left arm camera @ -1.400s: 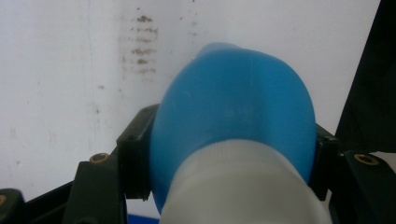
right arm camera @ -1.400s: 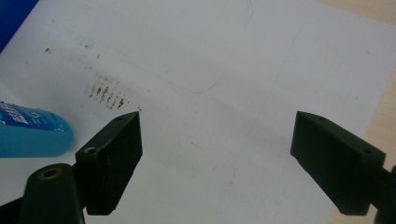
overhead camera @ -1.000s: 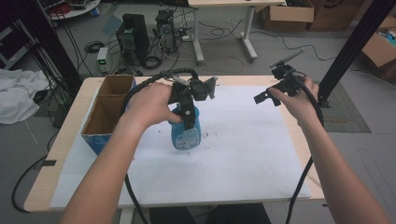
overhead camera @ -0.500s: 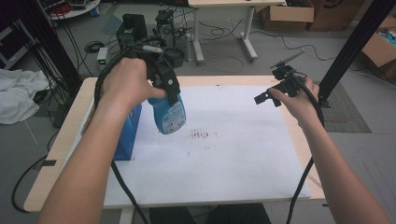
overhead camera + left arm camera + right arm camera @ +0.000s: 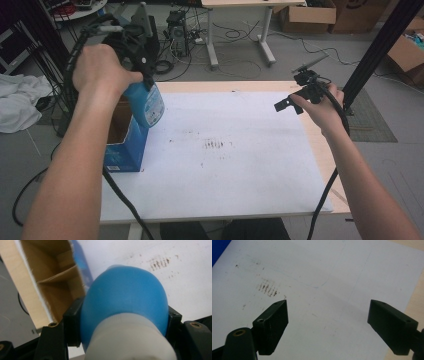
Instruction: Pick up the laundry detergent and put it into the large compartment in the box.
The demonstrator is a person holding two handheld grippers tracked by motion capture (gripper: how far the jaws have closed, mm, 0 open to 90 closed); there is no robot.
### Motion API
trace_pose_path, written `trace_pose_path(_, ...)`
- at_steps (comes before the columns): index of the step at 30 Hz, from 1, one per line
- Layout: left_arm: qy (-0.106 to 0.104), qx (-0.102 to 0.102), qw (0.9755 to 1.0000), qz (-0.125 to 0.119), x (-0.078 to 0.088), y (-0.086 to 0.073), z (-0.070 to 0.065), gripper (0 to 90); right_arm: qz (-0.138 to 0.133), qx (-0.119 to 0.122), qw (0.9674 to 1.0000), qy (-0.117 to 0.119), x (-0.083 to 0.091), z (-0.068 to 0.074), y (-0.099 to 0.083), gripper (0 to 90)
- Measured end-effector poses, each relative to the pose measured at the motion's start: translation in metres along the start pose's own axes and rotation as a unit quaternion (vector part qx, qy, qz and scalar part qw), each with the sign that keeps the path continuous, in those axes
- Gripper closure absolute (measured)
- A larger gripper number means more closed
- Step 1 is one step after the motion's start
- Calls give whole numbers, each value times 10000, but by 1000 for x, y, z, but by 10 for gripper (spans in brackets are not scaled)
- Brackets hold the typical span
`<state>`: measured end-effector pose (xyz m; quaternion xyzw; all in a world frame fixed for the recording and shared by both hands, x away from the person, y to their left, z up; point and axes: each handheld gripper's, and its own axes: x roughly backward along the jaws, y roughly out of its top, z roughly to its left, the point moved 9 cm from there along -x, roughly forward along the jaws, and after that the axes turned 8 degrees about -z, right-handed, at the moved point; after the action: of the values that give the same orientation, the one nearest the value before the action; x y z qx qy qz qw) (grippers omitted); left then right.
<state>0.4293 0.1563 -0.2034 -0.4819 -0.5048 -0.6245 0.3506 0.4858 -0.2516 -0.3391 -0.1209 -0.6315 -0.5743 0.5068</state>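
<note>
A blue spray bottle [image 5: 148, 104] with a white neck hangs in the air over the right edge of an open cardboard box [image 5: 121, 148] with blue sides. My left gripper [image 5: 143, 80] is shut on the bottle just below its neck. In the left gripper view the bottle's blue body [image 5: 125, 295] bulges between the two black jaws of that gripper [image 5: 122, 321], and the box's brown inside [image 5: 57, 282] lies below it to the left. My right gripper [image 5: 284, 104] is held above the table's right side, open and with nothing in it [image 5: 328, 322].
A white sheet [image 5: 240, 175] covers most of the wooden table [image 5: 327, 170], with dark smudges [image 5: 215, 145] near its middle. Computer towers, cables and cardboard boxes stand on the floor beyond. A black post [image 5: 380, 50] rises at the far right.
My left hand has carried the blue bottle up and to the left, from the middle of the sheet to above the box. The right hand has stayed where it was.
</note>
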Motion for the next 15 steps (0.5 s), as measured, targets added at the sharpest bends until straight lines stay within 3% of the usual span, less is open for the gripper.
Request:
trace_pose_path(3, 18, 231, 9997, 55, 4, -4, 16, 373, 20, -19, 10000, -2, -1, -1, -1, 169)
trace_pose_path(6, 195, 459, 9987, 64, 6, -7, 34, 373, 30, -6, 10000, -12, 0, -2, -2, 172)
trace_pose_path(11, 421, 841, 9955, 66, 7, -14, 60, 373, 50, -21, 10000, -72, 4, -7, -3, 172)
trace_pose_path(15, 549, 1073, 9927, 37, 6, -19, 74, 373, 56, -36, 9999, -92, 5, -9, -4, 172)
